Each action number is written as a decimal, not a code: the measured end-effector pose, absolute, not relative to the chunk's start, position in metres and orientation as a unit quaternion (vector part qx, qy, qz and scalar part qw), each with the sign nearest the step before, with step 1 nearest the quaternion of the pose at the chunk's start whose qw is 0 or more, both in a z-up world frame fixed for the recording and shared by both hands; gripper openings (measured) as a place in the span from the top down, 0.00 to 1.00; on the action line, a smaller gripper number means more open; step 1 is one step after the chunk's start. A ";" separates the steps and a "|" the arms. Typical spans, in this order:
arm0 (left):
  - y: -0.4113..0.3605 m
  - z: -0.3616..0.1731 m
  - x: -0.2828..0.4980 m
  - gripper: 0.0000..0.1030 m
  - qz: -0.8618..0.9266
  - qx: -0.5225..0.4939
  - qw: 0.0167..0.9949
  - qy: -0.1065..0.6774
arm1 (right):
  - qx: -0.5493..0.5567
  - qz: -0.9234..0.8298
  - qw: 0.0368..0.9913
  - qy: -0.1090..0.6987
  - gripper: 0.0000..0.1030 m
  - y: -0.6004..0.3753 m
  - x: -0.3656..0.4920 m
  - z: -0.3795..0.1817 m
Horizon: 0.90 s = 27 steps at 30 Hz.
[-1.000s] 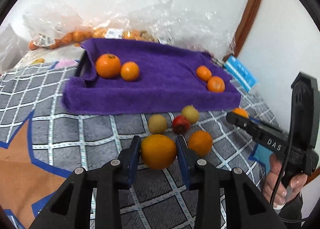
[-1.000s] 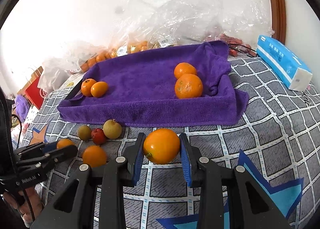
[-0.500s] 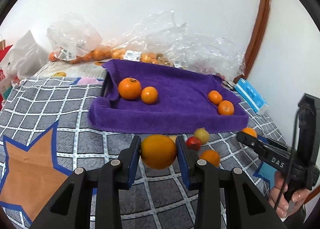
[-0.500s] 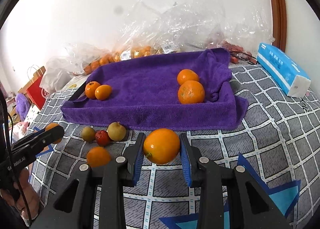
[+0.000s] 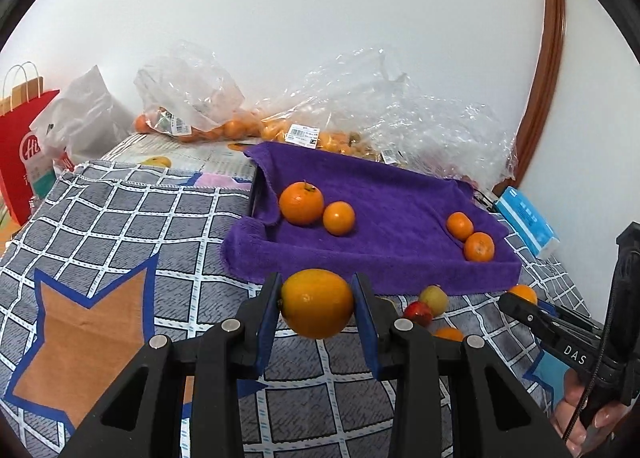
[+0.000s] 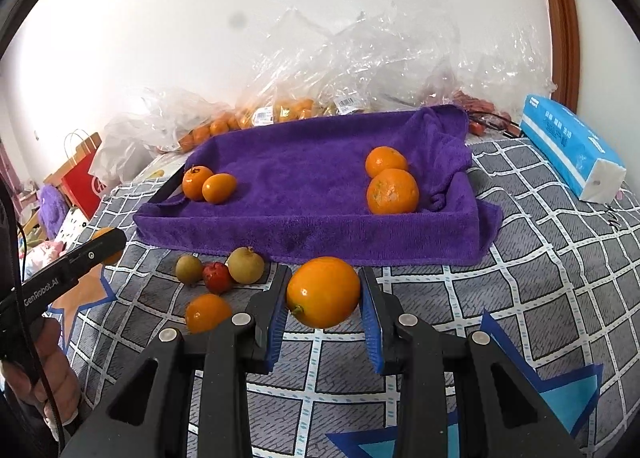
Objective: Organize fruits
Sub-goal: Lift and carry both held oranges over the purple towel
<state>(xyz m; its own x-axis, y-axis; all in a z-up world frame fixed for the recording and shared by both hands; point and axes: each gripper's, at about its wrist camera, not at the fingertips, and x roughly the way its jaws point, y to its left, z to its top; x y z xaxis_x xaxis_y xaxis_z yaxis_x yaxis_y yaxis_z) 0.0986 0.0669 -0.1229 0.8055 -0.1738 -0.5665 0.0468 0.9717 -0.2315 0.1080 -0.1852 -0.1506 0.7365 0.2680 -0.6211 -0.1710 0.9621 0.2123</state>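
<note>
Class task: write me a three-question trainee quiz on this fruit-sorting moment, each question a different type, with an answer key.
1. True or false: the left gripper holds an orange clear of the cloth.
2. How many oranges lie in the purple towel-lined tray? A) two B) four C) six
3. Fill in: the small red fruit sits between two ___ fruits.

Key: 1 true; 2 B; 3 yellow-green. The right gripper also grips its own orange.
</note>
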 end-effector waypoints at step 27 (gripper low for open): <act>0.084 -0.119 0.090 0.67 -0.014 -0.122 0.952 0.282 | 0.078 0.111 0.940 0.313 0.67 -0.189 0.092 -0.141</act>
<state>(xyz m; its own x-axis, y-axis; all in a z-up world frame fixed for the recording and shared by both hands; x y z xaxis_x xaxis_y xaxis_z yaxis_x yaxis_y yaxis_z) 0.0904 0.0835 -0.1191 0.8409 -0.0949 -0.5329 -0.0426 0.9699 -0.2399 0.0923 -0.1888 -0.1414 0.7793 0.2572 -0.5714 -0.1598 0.9633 0.2156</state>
